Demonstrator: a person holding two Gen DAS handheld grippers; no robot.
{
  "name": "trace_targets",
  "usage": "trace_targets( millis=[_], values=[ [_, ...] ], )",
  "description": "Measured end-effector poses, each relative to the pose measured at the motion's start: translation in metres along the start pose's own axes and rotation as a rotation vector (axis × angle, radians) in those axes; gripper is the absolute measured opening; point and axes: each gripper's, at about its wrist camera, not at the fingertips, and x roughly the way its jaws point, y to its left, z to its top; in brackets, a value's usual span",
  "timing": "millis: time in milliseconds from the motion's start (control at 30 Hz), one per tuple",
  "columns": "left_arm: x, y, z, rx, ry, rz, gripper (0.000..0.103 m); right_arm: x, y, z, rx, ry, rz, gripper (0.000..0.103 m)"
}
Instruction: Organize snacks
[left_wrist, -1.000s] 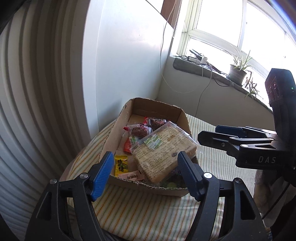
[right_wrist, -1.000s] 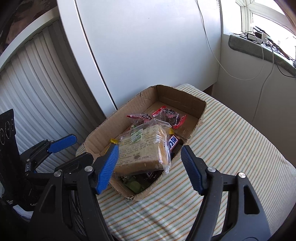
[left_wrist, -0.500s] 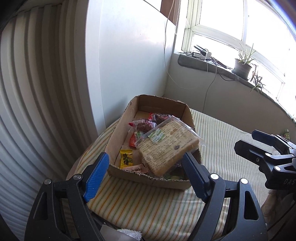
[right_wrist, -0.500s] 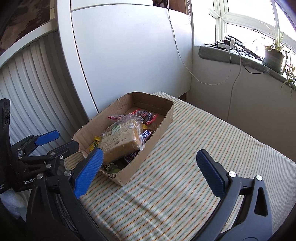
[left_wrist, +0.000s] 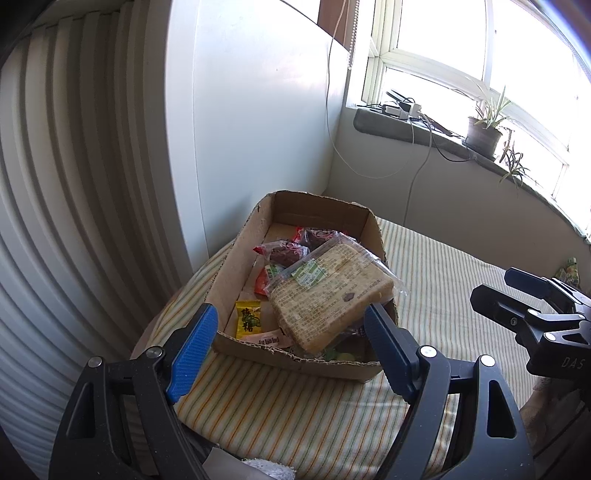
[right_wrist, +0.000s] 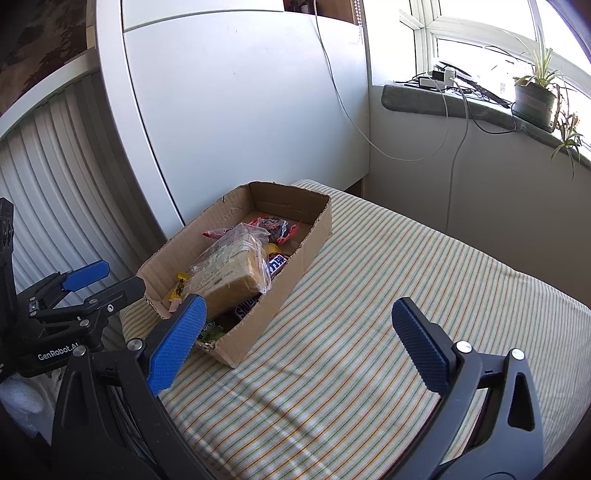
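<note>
Open-top cardboard box (left_wrist: 255, 236) sitting mid-frame in the left wrist view, left of centre in the right wrist view (right_wrist: 295, 258), on a striped cloth (left_wrist: 443, 280) covering the surface. Packed with snacks: big clear-wrapped cracker block (left_wrist: 328, 291) lying tilted on top of the pile, near end overhanging the front right corner; same block seen mid-box from the right wrist (right_wrist: 225, 273). Two dark red-wrapped packets (left_wrist: 284, 253) behind it toward the far wall of the box. Small yellow sachet (left_wrist: 248, 323) flat on the box floor at the front left, pale pink packet (left_wrist: 267, 338) just beside it against the front wall. Blue-lettered candy bars (right_wrist: 275, 264) wedged under the block along the right wall, something green at the near corner, too small to identify. Left gripper (left_wrist: 291, 350) at bottom of its frame, jaws spread wide after just opening, nothing between the pads, box front edge framed behind the gap, no contact visible. Right gripper (right_wrist: 299, 347) at bottom of its frame, jaws likewise just opened and wide apart, empty, only striped cloth behind the gap; left pad overlapping the box's near corner in the picture, contact not determinable. Potted plant (right_wrist: 533, 98) on the windowsill, upper right.
</note>
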Motion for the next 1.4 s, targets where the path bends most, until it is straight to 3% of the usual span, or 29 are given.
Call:
trace_targets(
  millis=[1400],
  values=[
    [-0.005, -0.004, -0.006, 0.018, -0.009, 0.007, 0.082, -0.007, -0.003, -0.012, 0.023, 0.009, -0.036, 0.102]
  ],
)
